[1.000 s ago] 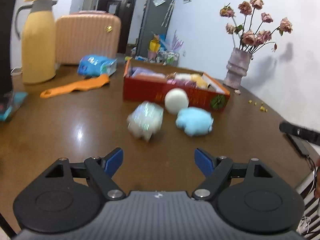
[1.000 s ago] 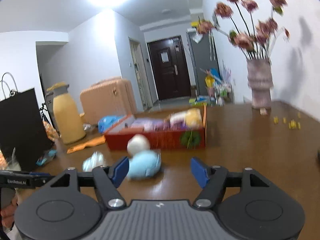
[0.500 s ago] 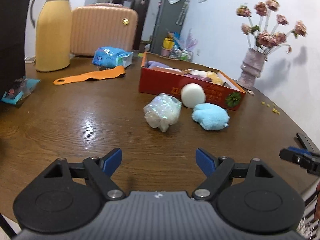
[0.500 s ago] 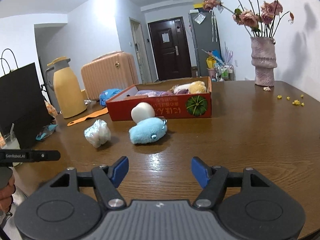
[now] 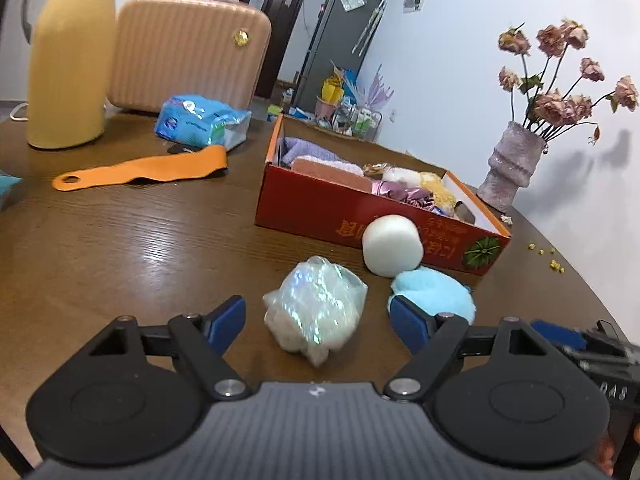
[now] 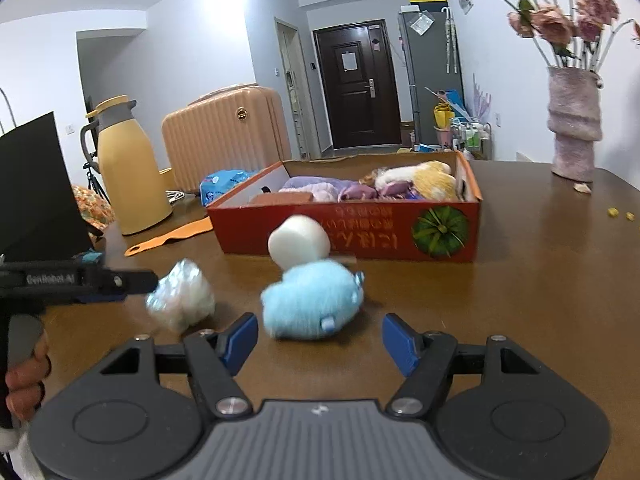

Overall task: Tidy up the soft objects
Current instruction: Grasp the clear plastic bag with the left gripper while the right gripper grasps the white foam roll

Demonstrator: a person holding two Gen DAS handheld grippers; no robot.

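1. Left gripper [image 5: 318, 322]: jaws spread but closing. The iridescent cellophane-wrapped bundle [image 5: 314, 310] sits on the table between the blue pads [image 5: 224, 322]. Gap on both sides, no contact.
2. Right gripper [image 6: 320, 338]: jaws spread, nothing pinched. The light-blue plush toy [image 6: 310, 300] lies on the table just ahead of the fingertips, roughly centred between them, not touched.
3. Right view is motion-blurred around the plush and the bundle [image 6: 180, 296]; fine contact there is hard to read.
4. White foam cylinder [image 5: 392, 244] lies on the table against the front wall of the red cardboard box [image 5: 320, 208], just behind the plush [image 5: 434, 290].
5. The box is open-topped and already holds soft items: purple cloth [image 5: 306, 150], a yellow plush [image 6: 434, 178], a brownish block, and shiny purple wrapping.
6. Each gripper shows in the other's view: the right at the lower right edge of the left view [image 5: 592, 350], the left at the left edge of the right view [image 6: 80, 280], with a hand [image 6: 24, 384] on its grip.
7. Wooden table [image 5: 120, 248] also carries a yellow thermos jug [image 5: 68, 60], a blue tissue pack [image 5: 200, 120], an orange strap [image 5: 140, 170], and a pink vase of dried roses [image 5: 510, 168].
8. Peach suitcase [image 5: 188, 52] stands behind the far edge of the table.
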